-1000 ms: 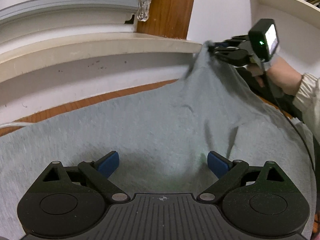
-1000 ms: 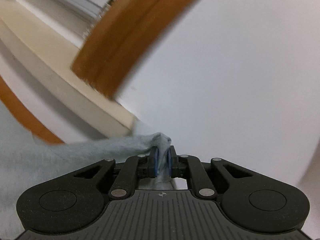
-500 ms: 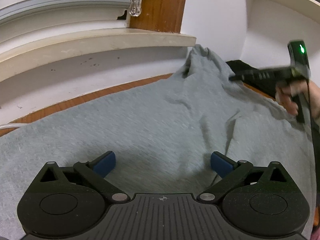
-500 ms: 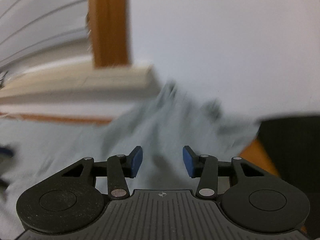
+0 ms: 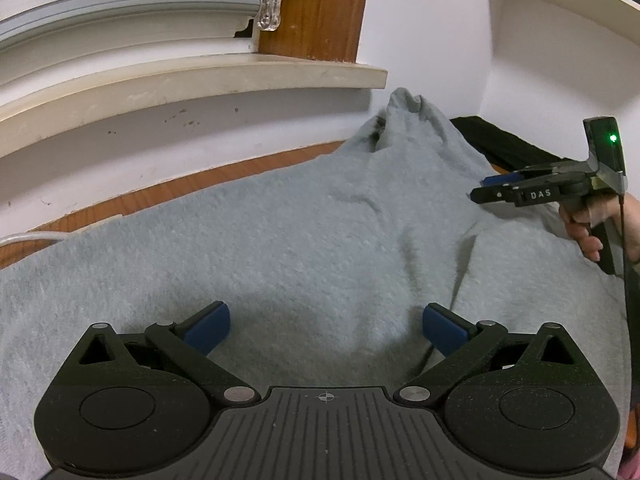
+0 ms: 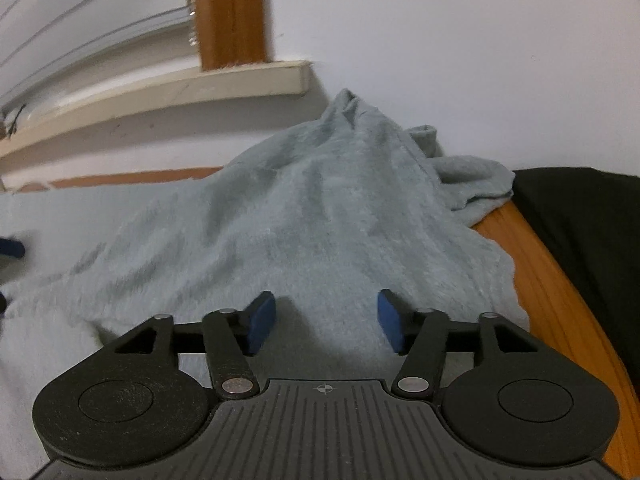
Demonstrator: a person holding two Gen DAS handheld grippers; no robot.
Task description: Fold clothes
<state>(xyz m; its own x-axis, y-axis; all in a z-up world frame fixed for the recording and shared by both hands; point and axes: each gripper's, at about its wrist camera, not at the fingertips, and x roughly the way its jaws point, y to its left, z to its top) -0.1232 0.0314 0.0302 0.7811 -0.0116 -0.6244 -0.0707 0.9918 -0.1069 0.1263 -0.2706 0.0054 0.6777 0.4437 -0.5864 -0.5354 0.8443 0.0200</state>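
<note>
Cloth of pale grey fleece (image 5: 304, 240) covers the wooden table (image 6: 560, 300); left gripper (image 5: 326, 324) and right gripper (image 6: 326, 318), both spread apart, hold nothing above it.

Left claw (image 5: 326, 326) gapes wide; right claw (image 6: 326, 322) seemingly parted, empty.

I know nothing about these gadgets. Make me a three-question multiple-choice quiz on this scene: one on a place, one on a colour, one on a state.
1. Where does the grey garment peak?
A. against the wall below the window sill
B. on a chair
C. in a basket

2. What colour are the finger pads?
A. red
B. blue
C. yellow

3. How is the right gripper?
A. clamped on cloth
B. open, holding nothing
C. out of view

Answers:
1. A, its tip leans on the wall.
2. B, plainly blue.
3. B, its fingers stand apart over the cloth.
</note>
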